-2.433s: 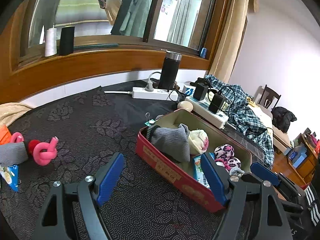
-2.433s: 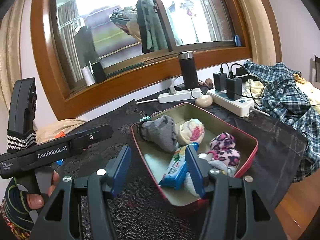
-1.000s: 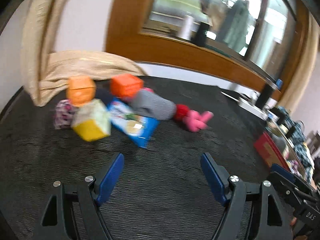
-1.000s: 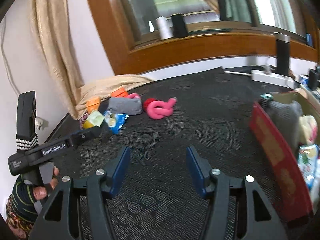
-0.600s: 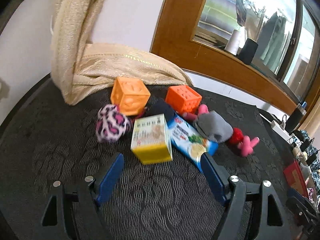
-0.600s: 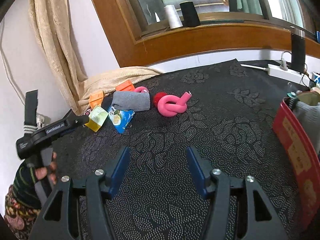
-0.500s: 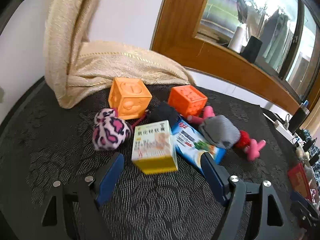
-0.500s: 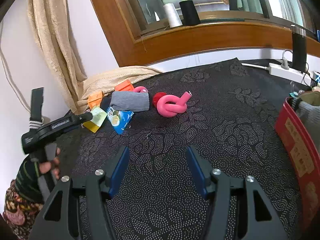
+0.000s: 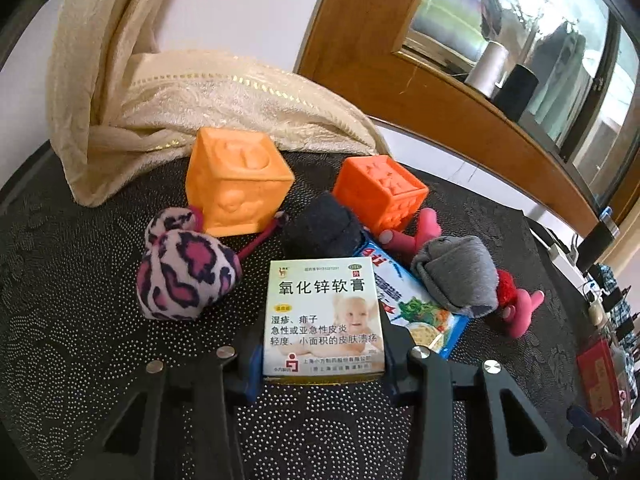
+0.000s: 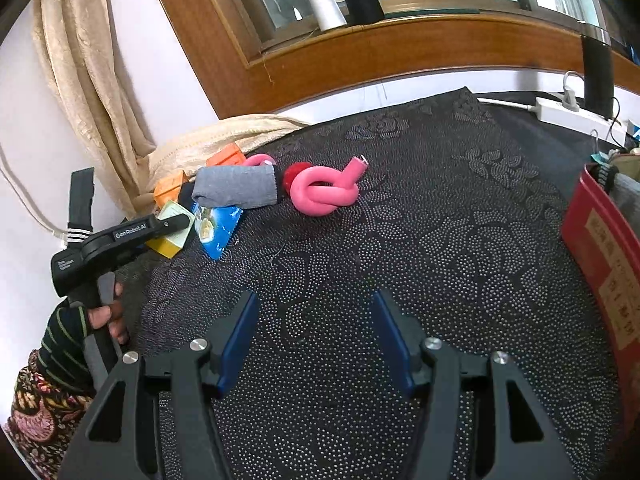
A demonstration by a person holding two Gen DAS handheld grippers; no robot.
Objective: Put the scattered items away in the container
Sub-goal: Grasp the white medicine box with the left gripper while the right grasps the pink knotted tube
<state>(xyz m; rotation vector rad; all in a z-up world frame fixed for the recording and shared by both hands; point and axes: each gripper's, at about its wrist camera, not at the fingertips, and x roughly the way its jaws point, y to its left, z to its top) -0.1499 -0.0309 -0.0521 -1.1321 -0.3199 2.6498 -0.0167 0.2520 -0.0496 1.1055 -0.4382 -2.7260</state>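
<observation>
my left gripper (image 9: 324,372) has its jaws drawn in against the two sides of the ointment box (image 9: 323,316), so i judge it gripped, though the contact faces are mostly hidden behind the box. the box stands upright with its printed face toward the camera, seemingly resting on the dark tablecloth (image 9: 80,340). the hold sits low on the box, which should keep it from tipping when raised.

my right gripper (image 10: 316,340) hangs wide and empty over bare cloth between the clutter and the red tin (image 10: 600,264), which stands at the far right with a grey item hanging over its rim. that position suits reaching either way.

the scattered items sit in a tight cluster near the cream curtain (image 9: 180,92):
- leopard-print sock ball (image 9: 184,268), just left of the box.
- light orange cube (image 9: 236,180) and deep orange cube (image 9: 380,192), behind.
- dark sock roll (image 9: 320,224), between the cubes.
- blue snack packet (image 9: 420,312), flat, partly under the grey sock (image 9: 456,276).
- pink knotted toy (image 10: 324,190), toward the tin side.

judgement: sorting is partway, since the tin holds something and these pieces remain outside it. the box is well apart from the tin, so the carry crosses the whole cloth. risk: the packet lies close against the box and may drag with it.
</observation>
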